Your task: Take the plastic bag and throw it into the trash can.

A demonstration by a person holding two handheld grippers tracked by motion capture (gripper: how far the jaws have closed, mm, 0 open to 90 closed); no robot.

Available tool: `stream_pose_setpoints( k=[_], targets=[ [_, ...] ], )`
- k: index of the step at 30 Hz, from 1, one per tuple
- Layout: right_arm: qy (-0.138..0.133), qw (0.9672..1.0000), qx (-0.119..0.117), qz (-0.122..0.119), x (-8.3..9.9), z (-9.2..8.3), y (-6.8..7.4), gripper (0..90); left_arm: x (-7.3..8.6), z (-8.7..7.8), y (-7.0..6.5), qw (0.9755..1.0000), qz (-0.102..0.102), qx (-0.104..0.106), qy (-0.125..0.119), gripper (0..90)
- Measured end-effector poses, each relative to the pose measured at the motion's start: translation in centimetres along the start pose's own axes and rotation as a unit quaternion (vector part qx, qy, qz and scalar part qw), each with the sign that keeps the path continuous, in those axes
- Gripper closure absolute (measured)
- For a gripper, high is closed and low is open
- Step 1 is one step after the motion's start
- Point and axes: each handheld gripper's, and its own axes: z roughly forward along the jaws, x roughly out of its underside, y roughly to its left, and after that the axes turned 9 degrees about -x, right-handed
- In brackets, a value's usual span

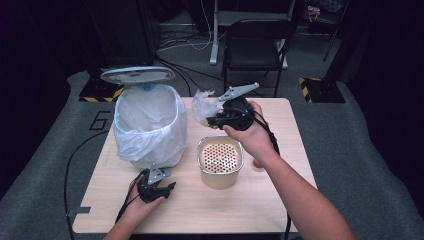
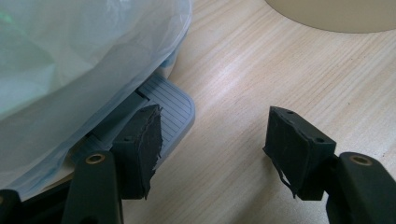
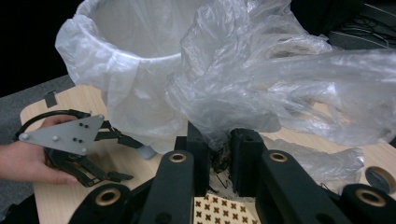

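Right gripper (image 3: 219, 154) clenched on crumpled clear plastic bag (image 3: 261, 79), bag billowing upward from the jaws, raised just beside rim of lined pedal bin (image 1: 149, 125). Left gripper (image 2: 210, 140) released, one jaw resting on bin pedal (image 2: 170, 109). Perforated beige canister (image 1: 220, 161) between hands.

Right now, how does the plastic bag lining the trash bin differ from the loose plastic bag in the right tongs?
The bin liner is stretched open over the bin's rim, folded down its outside; the loose bag is crumpled and bunched. The liner sits fixed on the bin on the table; the loose bag hangs in the air, pinched by the right tongs beside the bin. The liner looks milky white; the loose bag is clearer. Both are thin, wrinkled plastic.
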Motion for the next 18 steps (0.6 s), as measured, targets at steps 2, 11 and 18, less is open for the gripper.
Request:
stream_pose_setpoints(
  k=[2,11,18],
  targets=[
    [0.000,1.0000,-0.002,-0.004,-0.5,0.4,0.1,80.6,0.0,0.0,0.0,1.0000,0.000,-0.001,0.000,36.4],
    [0.002,0.9997,-0.020,-0.012,-2.3,2.5,0.9,80.5,0.0,-0.1,0.1,1.0000,0.000,0.003,0.003,36.4],
    [0.001,0.9992,-0.034,-0.023,-3.7,4.4,1.6,80.5,0.0,0.0,0.1,1.0000,-0.001,0.001,-0.004,36.4]
  ],
)
